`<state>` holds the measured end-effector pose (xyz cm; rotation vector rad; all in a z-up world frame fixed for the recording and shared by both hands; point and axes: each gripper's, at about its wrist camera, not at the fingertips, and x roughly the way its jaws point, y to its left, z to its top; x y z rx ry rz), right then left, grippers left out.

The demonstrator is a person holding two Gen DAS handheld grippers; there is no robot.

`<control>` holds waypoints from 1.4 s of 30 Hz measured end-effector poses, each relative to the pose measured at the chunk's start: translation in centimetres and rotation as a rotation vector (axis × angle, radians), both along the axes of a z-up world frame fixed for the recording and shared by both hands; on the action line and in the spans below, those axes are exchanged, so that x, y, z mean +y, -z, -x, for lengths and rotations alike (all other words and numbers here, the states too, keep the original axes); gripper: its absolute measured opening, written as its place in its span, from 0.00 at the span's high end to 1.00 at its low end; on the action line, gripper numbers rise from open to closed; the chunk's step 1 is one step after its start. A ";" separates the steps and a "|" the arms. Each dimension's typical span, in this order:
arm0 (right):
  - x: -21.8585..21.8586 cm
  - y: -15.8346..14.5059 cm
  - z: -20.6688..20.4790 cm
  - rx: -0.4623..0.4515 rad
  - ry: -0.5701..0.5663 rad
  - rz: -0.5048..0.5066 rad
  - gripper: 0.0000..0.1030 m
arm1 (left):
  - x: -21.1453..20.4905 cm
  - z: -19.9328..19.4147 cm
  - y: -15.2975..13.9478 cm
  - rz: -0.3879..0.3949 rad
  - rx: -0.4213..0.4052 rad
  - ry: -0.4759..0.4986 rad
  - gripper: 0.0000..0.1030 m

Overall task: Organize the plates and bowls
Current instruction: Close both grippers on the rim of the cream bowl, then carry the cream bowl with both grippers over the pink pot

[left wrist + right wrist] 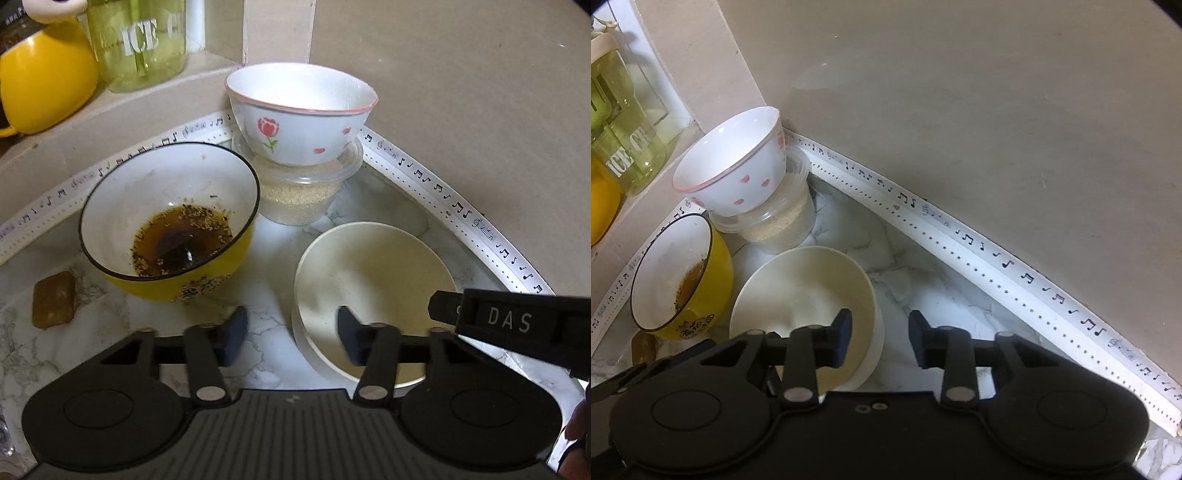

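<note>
A cream bowl (373,280) stands on the marble counter, also in the right wrist view (801,291). My left gripper (291,338) is open, its right finger over the bowl's near rim, its left finger outside. My right gripper (879,341) is open and straddles the bowl's right rim; its body (517,325) shows in the left wrist view. A yellow bowl (170,221) with brown sauce stands to the left (683,273). A white rose-print bowl (299,110) sits on a lidded plastic tub of grains (299,192), also seen in the right wrist view (731,162).
A wall corner with music-note tape (997,266) borders the counter. On a ledge at back left stand a green "ICE" jar (136,40) and a yellow mug (40,81). A brown block (53,299) lies left of the yellow bowl.
</note>
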<state>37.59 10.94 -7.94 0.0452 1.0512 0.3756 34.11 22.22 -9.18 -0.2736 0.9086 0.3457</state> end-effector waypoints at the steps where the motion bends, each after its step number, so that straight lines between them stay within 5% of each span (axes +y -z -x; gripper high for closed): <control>1: 0.1 0.1 -0.1 0.002 -0.003 0.003 0.74 | 0.1 -0.1 0.1 0.009 0.004 -0.005 0.66; 7: 0.6 0.6 -0.1 0.016 -0.028 0.017 0.90 | 0.4 -0.3 0.4 0.030 0.006 -0.011 0.78; 12: 0.5 0.5 0.2 0.015 -0.033 0.013 0.92 | 0.4 -0.1 0.3 0.034 0.007 -0.002 0.91; 25: -1.4 -1.3 2.1 0.007 -0.029 0.011 0.95 | -1.9 2.5 -2.2 -0.029 -0.001 0.077 0.92; 42: -7.0 -7.6 8.7 -0.023 0.023 0.013 0.94 | -6.6 9.0 -8.6 -0.031 -0.039 0.210 0.92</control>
